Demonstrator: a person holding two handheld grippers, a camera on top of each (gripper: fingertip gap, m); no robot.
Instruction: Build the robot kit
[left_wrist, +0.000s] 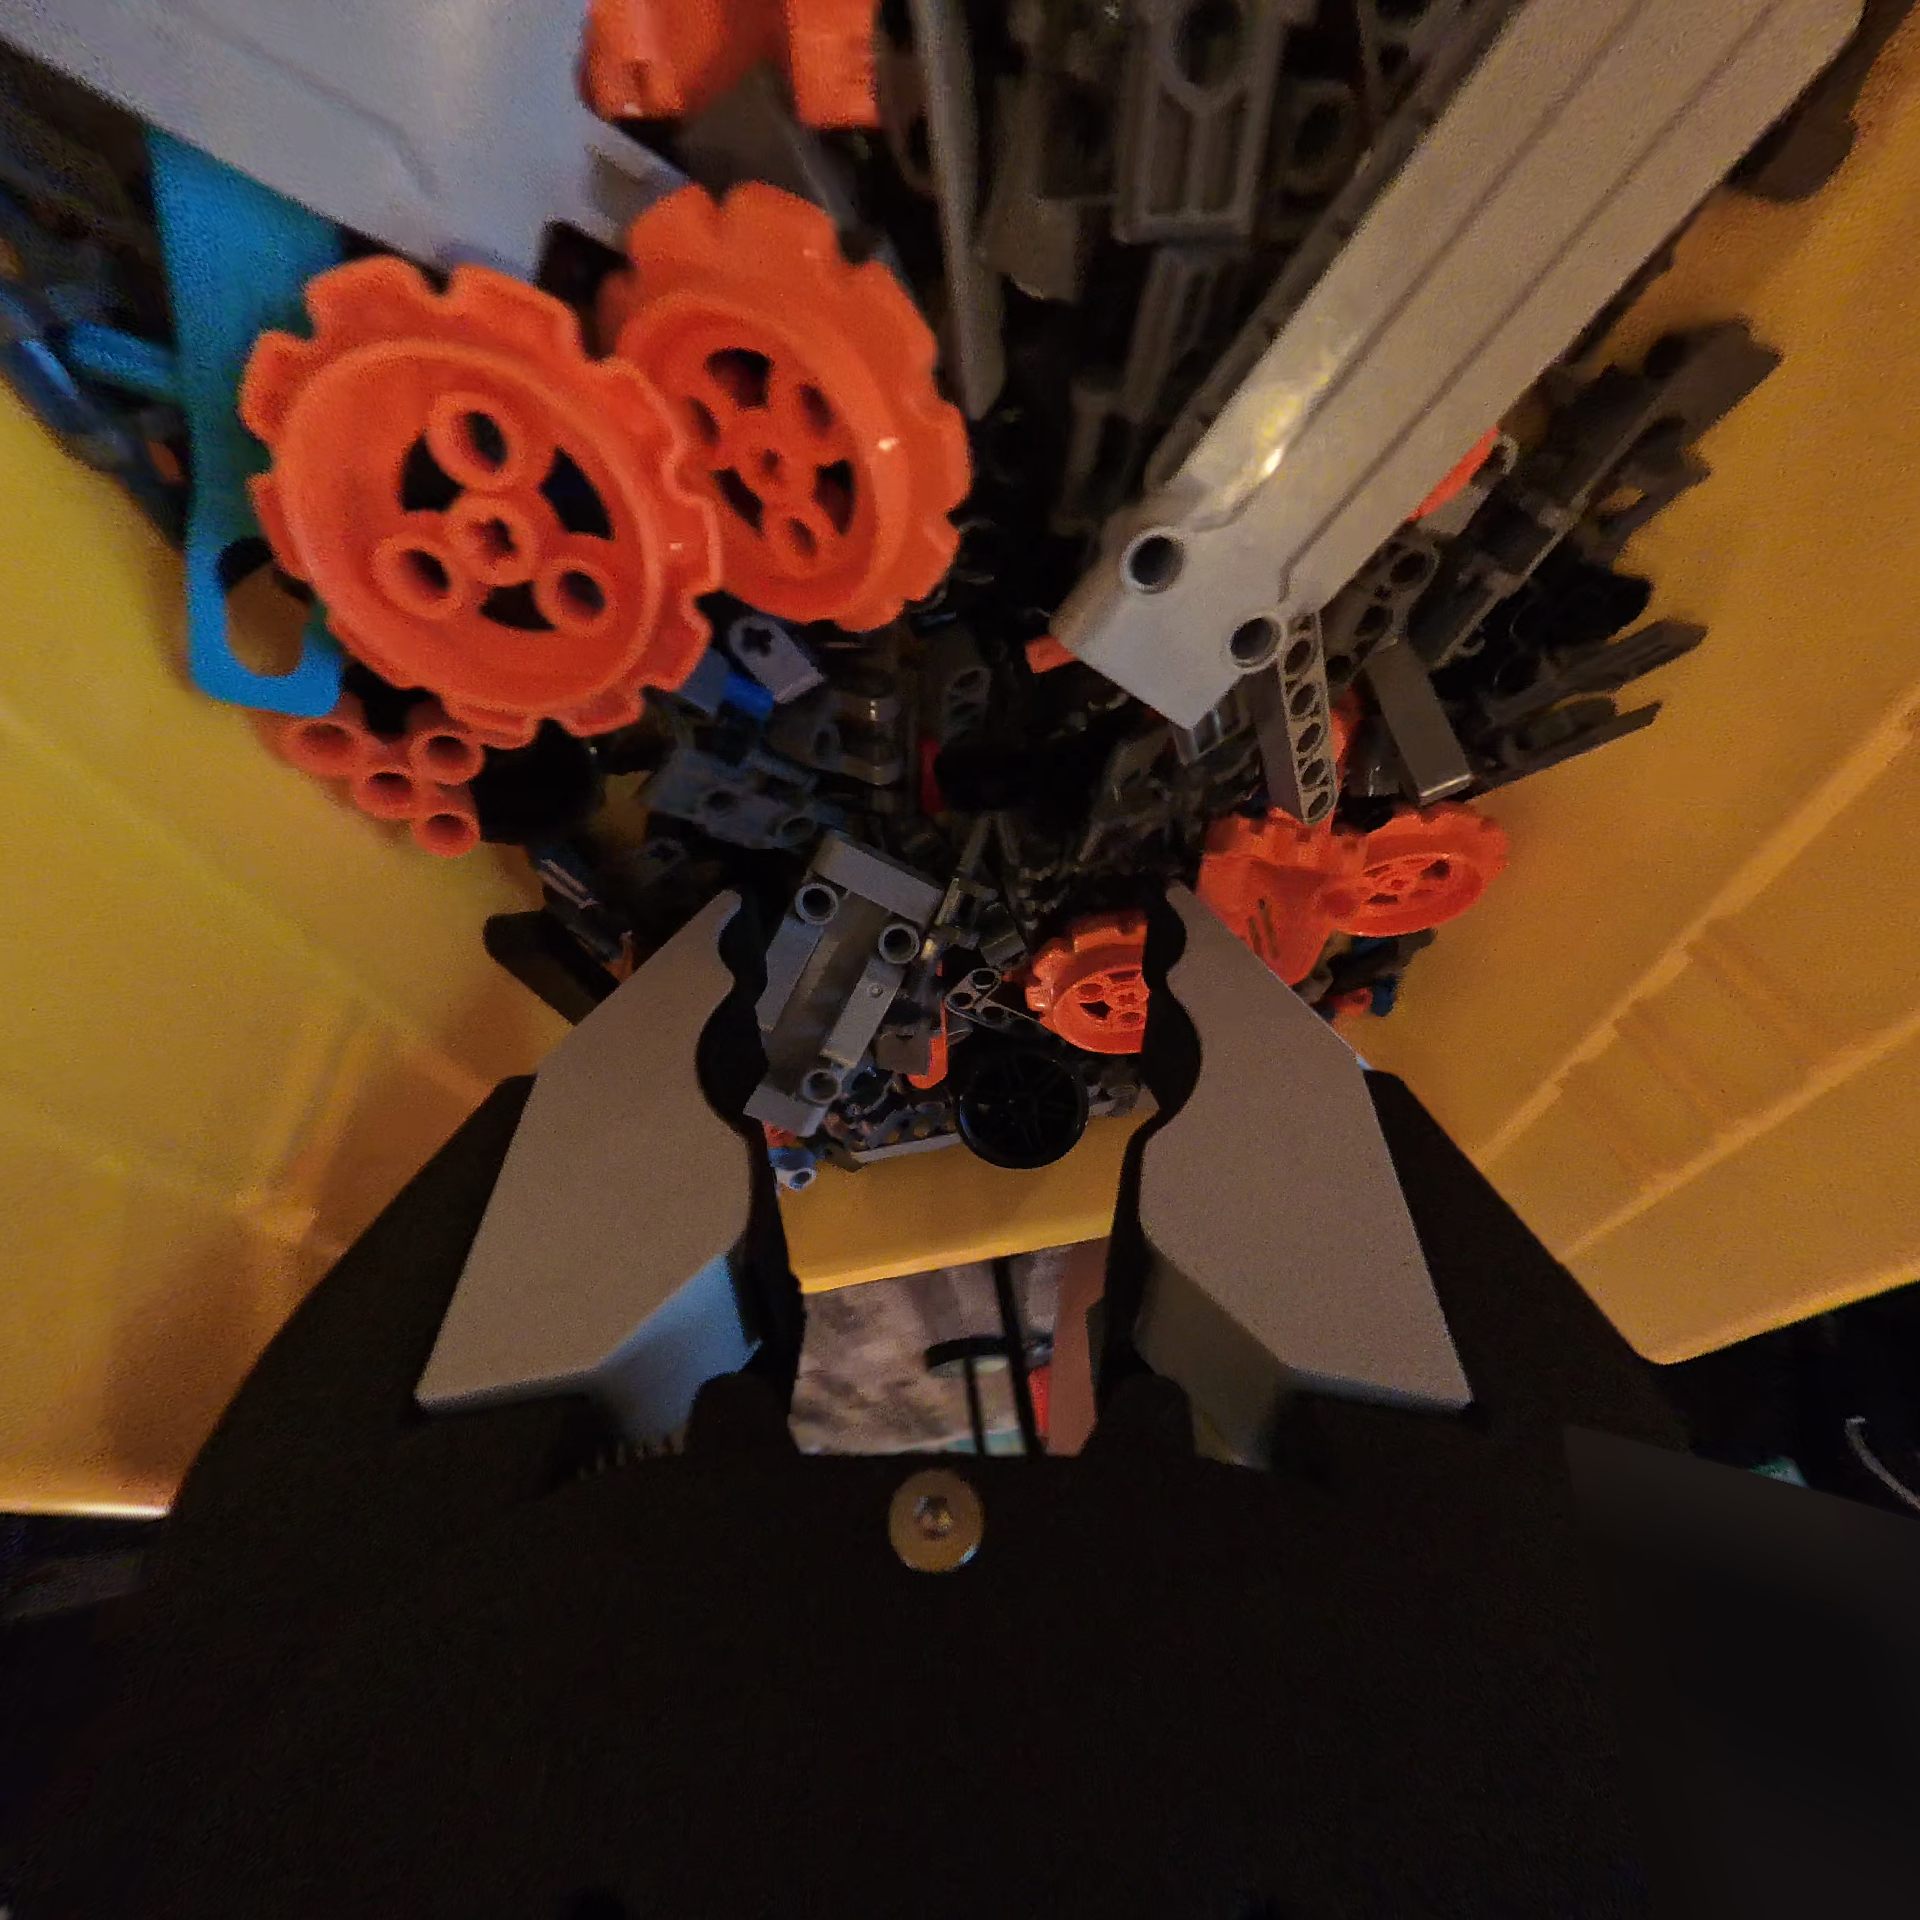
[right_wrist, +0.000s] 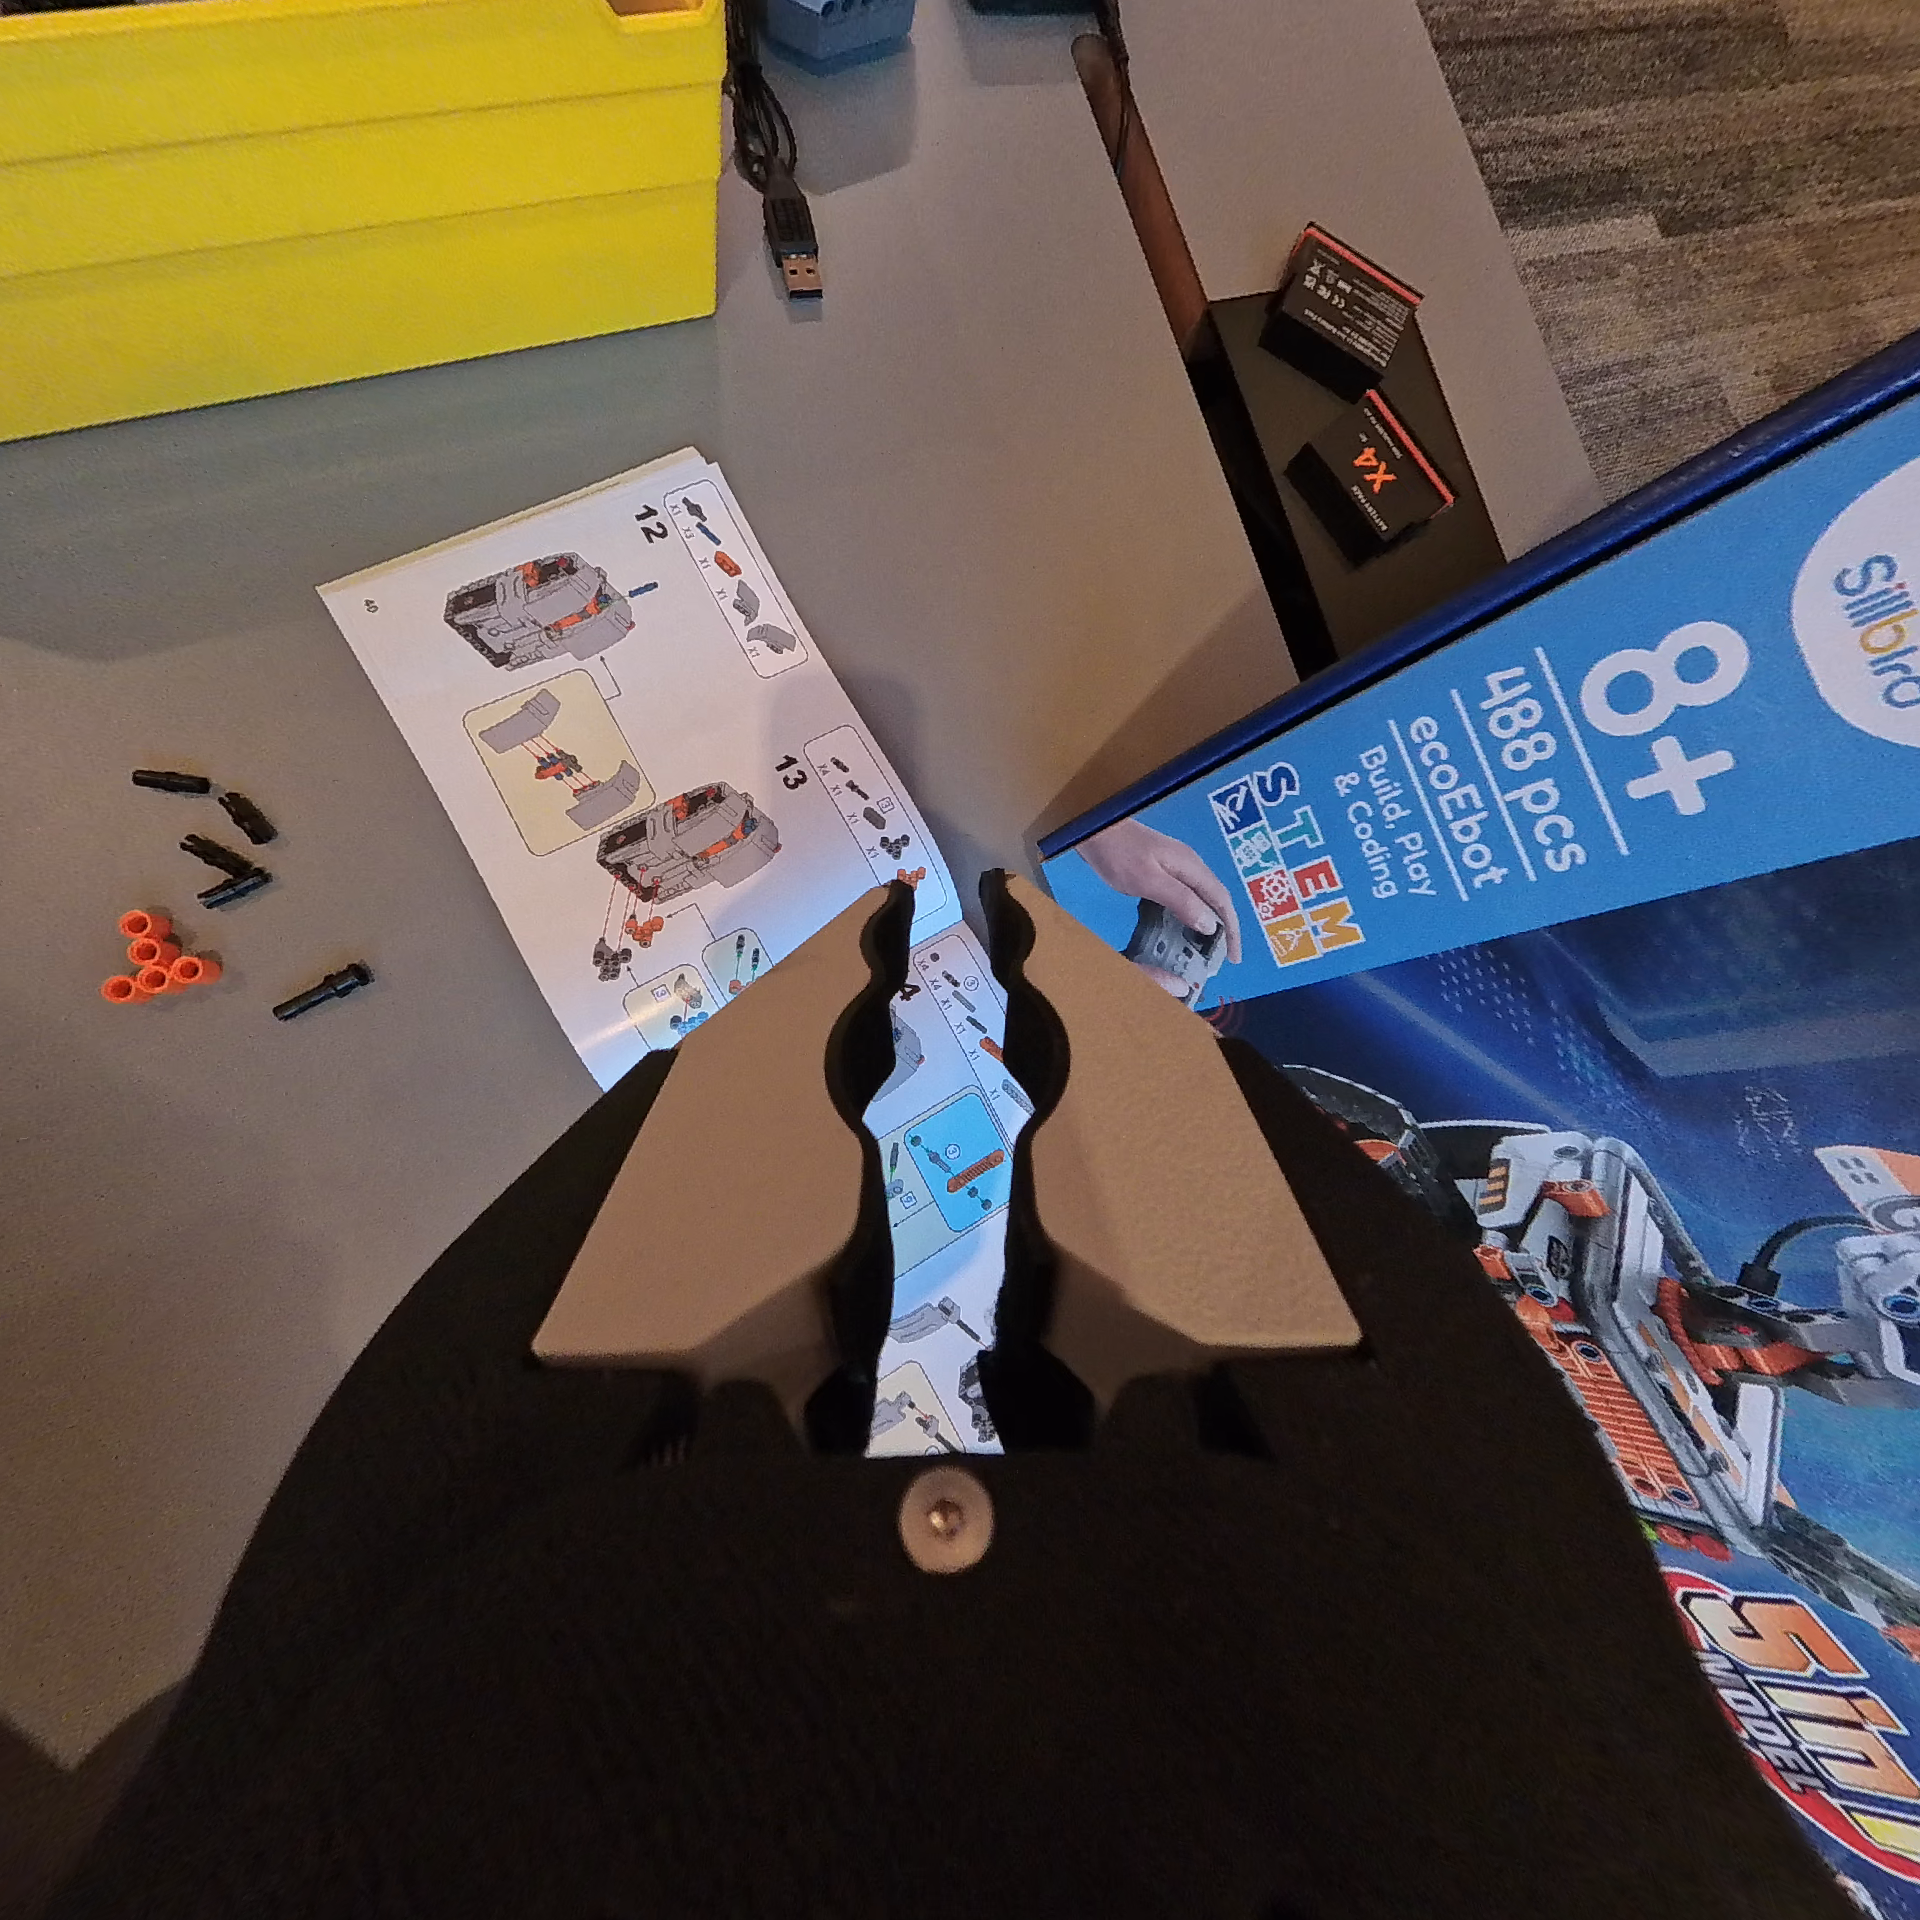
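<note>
blue printed box (right_wrist: 1558, 935) beside right gripper (right_wrist: 948, 883), nearly closed over booklet (right_wrist: 623, 727)

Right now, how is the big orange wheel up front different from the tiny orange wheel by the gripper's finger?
The big orange wheel sits high on the pile at the left and looks much larger. The tiny orange wheel lies low among dark bricks, right beside the open left gripper. The big wheel shows its whole face; the tiny wheel is partly hidden behind a finger. Both are orange, toothed around the rim, with holes in the middle, and both sit in the yellow bin.
</note>
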